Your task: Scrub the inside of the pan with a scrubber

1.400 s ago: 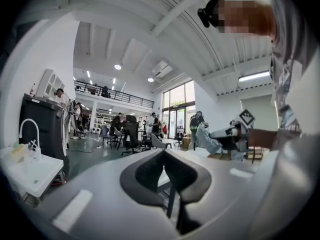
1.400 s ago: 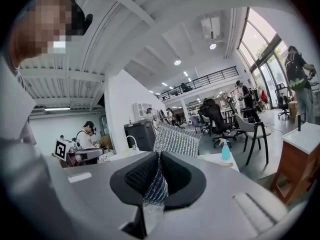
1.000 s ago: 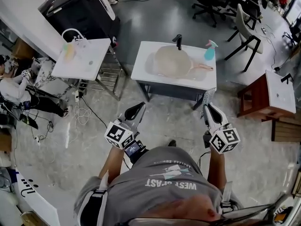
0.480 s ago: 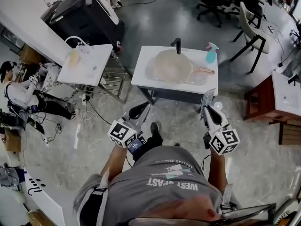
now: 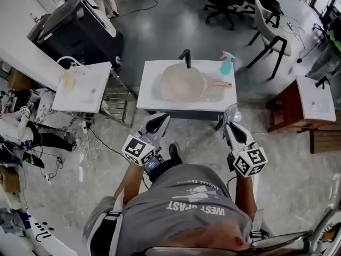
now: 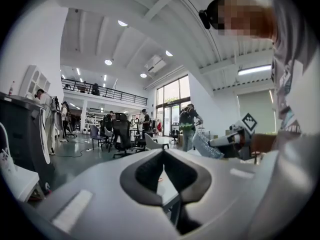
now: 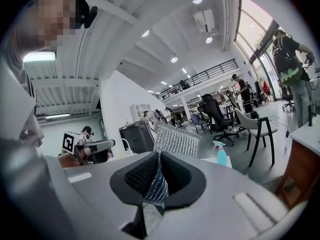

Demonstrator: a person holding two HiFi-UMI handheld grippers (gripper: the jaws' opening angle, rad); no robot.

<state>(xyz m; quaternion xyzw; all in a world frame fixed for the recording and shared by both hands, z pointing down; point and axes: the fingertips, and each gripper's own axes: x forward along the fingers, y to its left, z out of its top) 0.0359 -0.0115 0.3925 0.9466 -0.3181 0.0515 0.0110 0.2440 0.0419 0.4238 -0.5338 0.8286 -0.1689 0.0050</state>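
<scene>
The right tongs [image 7: 159, 159] pinch a silvery woven-mesh scrubber pad [image 7: 175, 140]; the left tongs [image 6: 163, 155] are pressed together, empty. At twelve o'clock from both, the pale round metal pan [image 5: 181, 83] lies on the white rectangular table [image 5: 154, 101], its handle toward three o'clock.

Left tool [image 6: 163, 156], jaws together and empty, faces distant office chairs [image 6: 119, 133].

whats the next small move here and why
Probably bring the right hand-held gripper forward over the pan. Its jaws are already shut on the scrubber, but it hangs short of the sink table, and the pan sits untouched in the basin.
</scene>
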